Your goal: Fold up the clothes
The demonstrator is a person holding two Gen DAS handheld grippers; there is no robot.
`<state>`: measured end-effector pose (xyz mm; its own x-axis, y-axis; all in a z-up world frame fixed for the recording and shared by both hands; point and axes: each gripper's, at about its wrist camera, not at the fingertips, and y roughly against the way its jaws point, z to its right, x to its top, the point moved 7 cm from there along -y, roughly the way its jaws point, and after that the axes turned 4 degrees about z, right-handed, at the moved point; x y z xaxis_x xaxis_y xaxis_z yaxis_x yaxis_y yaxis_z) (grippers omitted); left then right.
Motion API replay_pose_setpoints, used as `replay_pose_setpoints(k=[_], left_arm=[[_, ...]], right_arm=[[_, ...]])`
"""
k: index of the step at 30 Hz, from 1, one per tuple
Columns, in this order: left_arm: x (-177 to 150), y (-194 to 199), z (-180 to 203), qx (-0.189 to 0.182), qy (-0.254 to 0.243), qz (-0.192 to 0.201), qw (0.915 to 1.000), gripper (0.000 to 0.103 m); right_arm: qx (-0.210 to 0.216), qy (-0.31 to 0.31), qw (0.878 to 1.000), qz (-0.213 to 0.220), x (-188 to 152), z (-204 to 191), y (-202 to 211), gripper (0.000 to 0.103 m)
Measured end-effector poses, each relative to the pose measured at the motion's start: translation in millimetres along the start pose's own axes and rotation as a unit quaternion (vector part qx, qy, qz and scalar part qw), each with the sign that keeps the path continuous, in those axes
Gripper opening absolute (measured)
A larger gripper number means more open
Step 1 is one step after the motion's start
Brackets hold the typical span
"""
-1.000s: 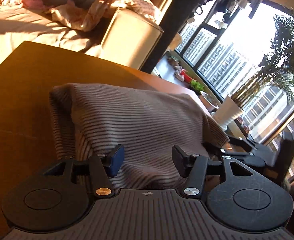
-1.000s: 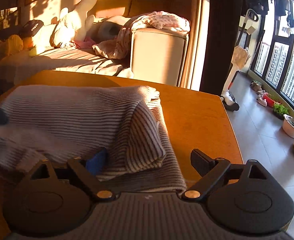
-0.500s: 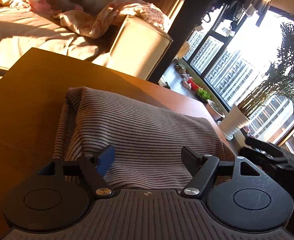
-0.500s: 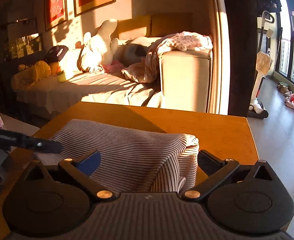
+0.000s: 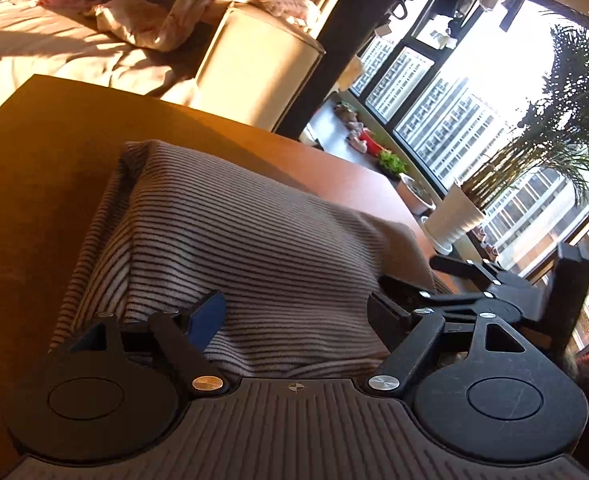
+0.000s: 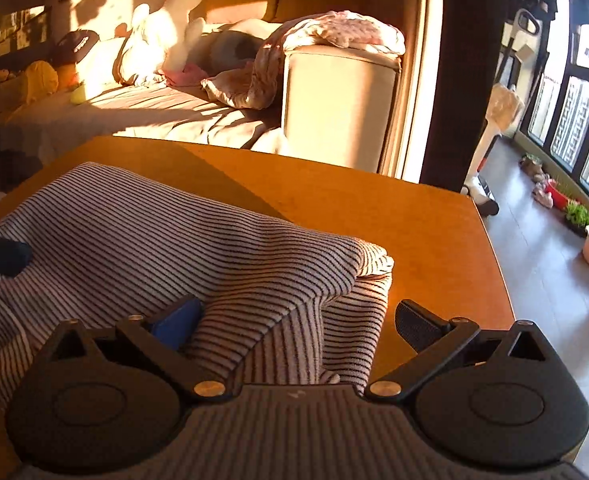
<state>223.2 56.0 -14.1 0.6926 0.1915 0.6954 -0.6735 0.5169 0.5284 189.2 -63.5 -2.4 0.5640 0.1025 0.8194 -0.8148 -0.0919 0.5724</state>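
Observation:
A striped grey-and-white garment (image 5: 254, 240) lies folded in layers on the wooden table (image 5: 34, 168); it also shows in the right wrist view (image 6: 174, 248). My left gripper (image 5: 294, 312) is open, its fingers spread over the garment's near edge with cloth between them. My right gripper (image 6: 294, 316) is open too, over the garment's right end (image 6: 346, 280), where the top layer overlaps the lower one. The right gripper also shows at the right of the left wrist view (image 5: 490, 284). A left gripper fingertip (image 6: 2, 254) shows at the left edge of the right wrist view.
A sofa (image 6: 154, 108) with blankets and soft toys stands beyond the table's far edge. The table's right edge (image 6: 494, 260) drops to the floor. Potted plants (image 5: 454, 216) and large windows (image 5: 454, 112) are at the right.
Both grippers have come back down and closer to the garment. The left gripper's jaws have opened wider. The right gripper has come back into the left wrist view.

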Motion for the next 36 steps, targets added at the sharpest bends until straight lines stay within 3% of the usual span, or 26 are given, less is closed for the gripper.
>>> replay_pose_setpoints(k=[2, 4, 6, 14, 19, 27, 29, 31, 33, 34, 36], left_arm=[[4, -5, -3, 0.001, -0.004, 0.005, 1.0000, 0.083], [7, -10, -4, 0.001, -0.004, 0.008, 1.0000, 0.084], [11, -15, -5, -0.001, -0.004, 0.010, 0.9999, 0.085], [18, -21, -5, 0.002, -0.004, 0.017, 0.9998, 0.089], [12, -10, 7, 0.025, -0.027, 0.016, 0.9992, 0.094], [-16, 11, 38, -0.006, -0.035, 0.011, 0.9993, 0.092], [-21, 13, 45, -0.017, -0.034, 0.007, 0.9992, 0.082], [-26, 14, 51, -0.030, -0.037, 0.001, 0.9989, 0.075], [-32, 14, 53, -0.031, -0.046, -0.002, 0.9985, 0.073], [-35, 13, 53, -0.031, -0.049, -0.004, 0.9983, 0.069], [-40, 9, 48, -0.026, -0.049, -0.014, 0.9983, 0.066]], right_arm=[[0.020, -0.036, 0.999, -0.009, -11, -1, 11, 0.103], [0.069, -0.053, 0.996, -0.024, -23, -10, 21, 0.103], [0.083, -0.026, 0.996, -0.018, -34, -26, 31, 0.103], [0.072, -0.061, 0.995, -0.018, -37, -36, 36, 0.103], [0.098, -0.060, 0.993, -0.025, -35, -31, 42, 0.103], [0.043, -0.047, 0.996, 0.067, 13, 0, 74, 0.103], [0.027, -0.040, 0.995, 0.088, 25, 7, 80, 0.102], [0.000, 0.008, 0.997, 0.079, 26, 3, 63, 0.084], [0.003, 0.029, 0.998, 0.054, 18, -5, 41, 0.068], [0.008, 0.037, 0.998, 0.040, 13, -9, 30, 0.062], [0.004, 0.060, 0.998, 0.024, 1, -17, 12, 0.062]])
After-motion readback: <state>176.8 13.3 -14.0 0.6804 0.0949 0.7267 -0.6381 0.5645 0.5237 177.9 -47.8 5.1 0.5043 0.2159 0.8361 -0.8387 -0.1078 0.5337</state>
